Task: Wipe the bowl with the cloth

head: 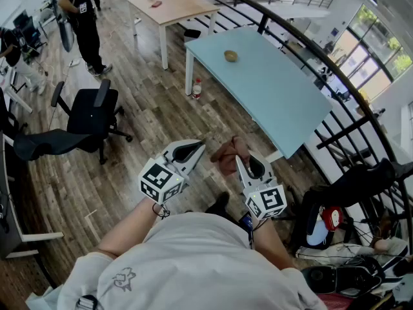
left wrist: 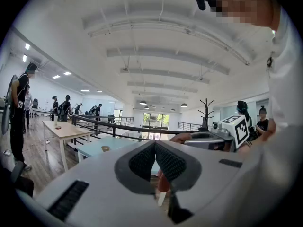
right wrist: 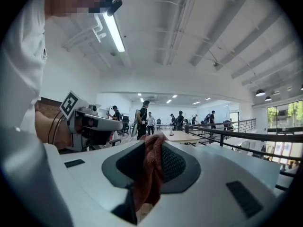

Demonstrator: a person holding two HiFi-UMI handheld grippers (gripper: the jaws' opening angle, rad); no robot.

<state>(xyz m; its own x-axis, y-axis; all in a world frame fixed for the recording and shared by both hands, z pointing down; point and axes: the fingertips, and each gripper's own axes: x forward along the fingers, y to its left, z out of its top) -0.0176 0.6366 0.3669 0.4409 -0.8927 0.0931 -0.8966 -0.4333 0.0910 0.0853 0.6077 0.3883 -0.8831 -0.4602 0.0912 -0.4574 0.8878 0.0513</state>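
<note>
Bowl (head: 230, 56) rests on the light-blue table (head: 277, 89), near its far short edge and roughly midway between the long edges. It is well apart from both grippers, which are held level over the floor, short of the table's near corner. The step in hand is judged to be the approach. Carry the cloth to the table's far end, steady the bowl's rim with the free gripper, and press a loose fold of cloth into the bowl rather than the bare jaw tips. Left gripper (head: 201, 144): jaws fully closed on each other, nothing between them. Right gripper (head: 238, 160): jaws clamped on the reddish-brown cloth (head: 226, 155), which bunches beyond the tips and hangs below them.
</note>
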